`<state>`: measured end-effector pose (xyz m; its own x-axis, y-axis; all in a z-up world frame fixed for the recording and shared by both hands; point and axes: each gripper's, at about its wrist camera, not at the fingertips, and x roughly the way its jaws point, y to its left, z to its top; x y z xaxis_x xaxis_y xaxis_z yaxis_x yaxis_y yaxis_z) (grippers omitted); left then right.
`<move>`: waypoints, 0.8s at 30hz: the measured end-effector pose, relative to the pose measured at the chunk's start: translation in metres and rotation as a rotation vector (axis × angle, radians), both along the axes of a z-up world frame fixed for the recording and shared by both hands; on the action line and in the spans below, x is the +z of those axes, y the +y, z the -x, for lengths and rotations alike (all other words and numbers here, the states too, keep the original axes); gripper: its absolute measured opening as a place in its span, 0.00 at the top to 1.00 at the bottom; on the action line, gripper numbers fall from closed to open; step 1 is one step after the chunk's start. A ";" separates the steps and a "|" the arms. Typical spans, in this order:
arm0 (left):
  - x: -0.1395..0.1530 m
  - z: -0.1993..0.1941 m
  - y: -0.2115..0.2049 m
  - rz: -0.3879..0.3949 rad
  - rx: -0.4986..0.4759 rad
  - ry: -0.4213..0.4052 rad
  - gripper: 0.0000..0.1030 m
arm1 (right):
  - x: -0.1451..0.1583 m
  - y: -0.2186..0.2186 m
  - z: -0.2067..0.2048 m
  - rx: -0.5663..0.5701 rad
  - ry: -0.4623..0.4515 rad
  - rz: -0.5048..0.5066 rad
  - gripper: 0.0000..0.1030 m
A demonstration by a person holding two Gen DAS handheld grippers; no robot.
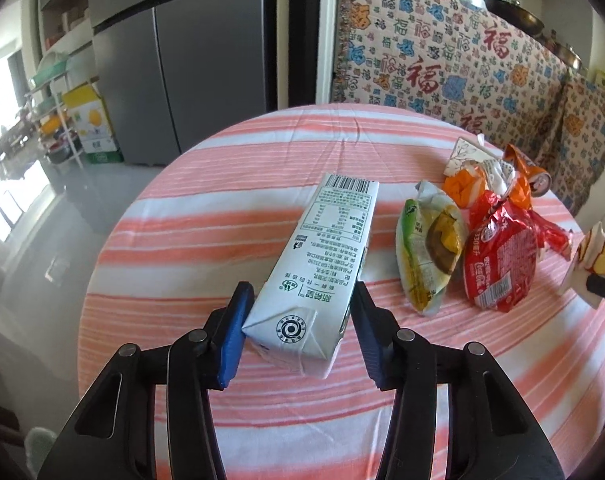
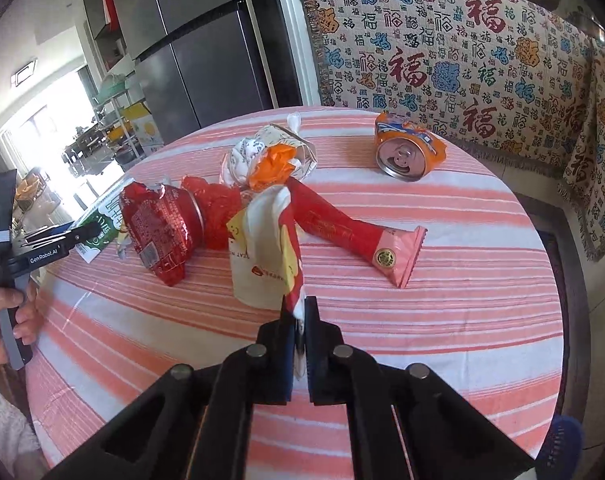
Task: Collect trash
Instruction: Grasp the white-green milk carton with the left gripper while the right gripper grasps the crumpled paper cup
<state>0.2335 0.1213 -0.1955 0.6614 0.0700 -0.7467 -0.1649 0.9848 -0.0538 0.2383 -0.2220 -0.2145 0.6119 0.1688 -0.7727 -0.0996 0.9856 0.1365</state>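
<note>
Trash is sitting pretty much all over the round desk (image 2: pixel 482 320) with the pink striped cloth, so I'd say this job is barely getting going. No bin or bag for collecting is showing up in either view, so I can't tell where any of it is supposed to end up.

The left gripper (image 1: pixel 298 316) is closing in on the white milk carton (image 1: pixel 322 256), which is lying on its side; the jaws are pressing against both sides of its near end, so it looks clamped, though the carton is looking like it's resting on the cloth, not lifted. The right gripper (image 2: pixel 300 312) is pinching the paper snack bag (image 2: pixel 268 248), jaws nearly together on a thin fold of it, and the bag is hanging upright from that pinch.

Everything else is waiting its turn: the crushed red cola can (image 2: pixel 162 228), the green snack wrapper (image 1: pixel 430 248) just beside the carton, the long red wrapper (image 2: pixel 342 232), the crumpled paper and orange bits (image 2: pixel 270 160), and the dented orange can (image 2: pixel 408 152) sitting apart near the far edge. So two pieces are getting grabbed, and at least five are looking untouched.
</note>
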 end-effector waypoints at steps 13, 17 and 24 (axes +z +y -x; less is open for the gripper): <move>-0.003 0.076 -0.017 0.083 -0.014 0.058 0.52 | 0.003 -0.027 0.042 -0.030 0.082 -0.032 0.96; -0.006 0.084 -0.028 0.101 -0.063 0.086 0.50 | 0.003 -0.030 0.051 -0.023 0.099 -0.020 0.95; -0.002 0.074 -0.037 0.058 -0.105 0.089 0.38 | 0.002 -0.035 0.050 -0.024 0.089 0.000 0.85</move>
<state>0.1599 0.0844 -0.1972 0.5936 -0.0413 -0.8037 -0.0678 0.9926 -0.1010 0.1878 -0.2567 -0.2128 0.5446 0.1552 -0.8242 -0.0638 0.9875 0.1438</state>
